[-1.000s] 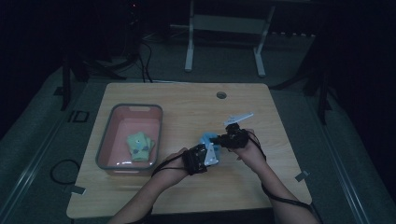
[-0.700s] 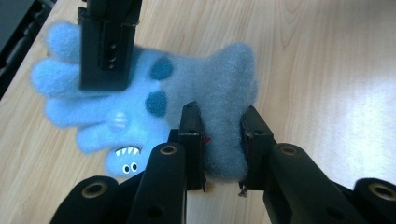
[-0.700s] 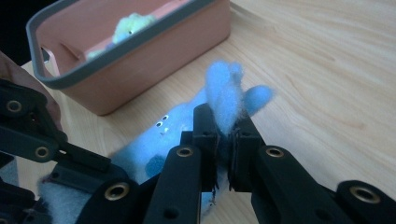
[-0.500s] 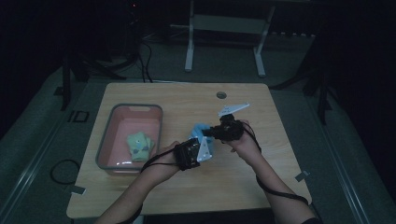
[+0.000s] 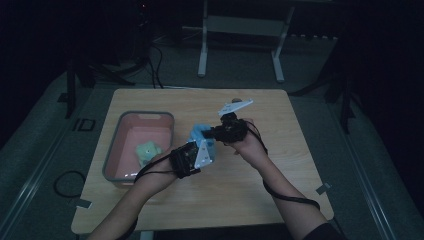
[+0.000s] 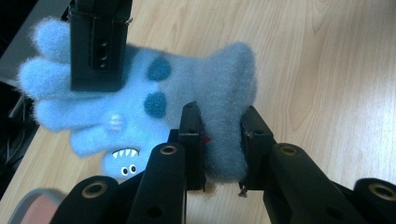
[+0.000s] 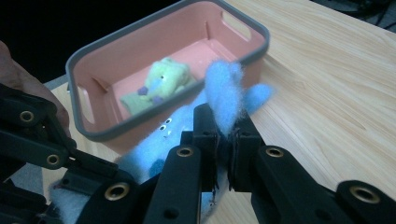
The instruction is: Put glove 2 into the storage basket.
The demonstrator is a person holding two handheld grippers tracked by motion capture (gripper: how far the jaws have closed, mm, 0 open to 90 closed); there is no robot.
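Note:
A fuzzy blue glove (image 5: 202,136) with dark spots and a small monster face hangs between my two grippers, just right of the bin. In the left gripper view, my left gripper (image 6: 219,122) is shut on the glove's (image 6: 140,93) cuff. My right gripper (image 7: 224,125) is shut on one of the glove's fluffy fingers (image 7: 223,84). In the high view the left gripper (image 5: 199,154) sits nearer the person and the right gripper (image 5: 209,133) farther back. A green glove (image 5: 147,150) lies inside the pink bin (image 5: 112,150).
The grey-rimmed pink bin (image 7: 140,27) stands on the left half of the wooden table (image 5: 300,200). A white stand's legs (image 5: 202,55) rise beyond the table's far edge. A cable loop (image 5: 62,182) lies on the floor at the left.
Both grippers have carried the blue glove to the left and a little away from the person, closer to the pink bin. Both keep hold of it.

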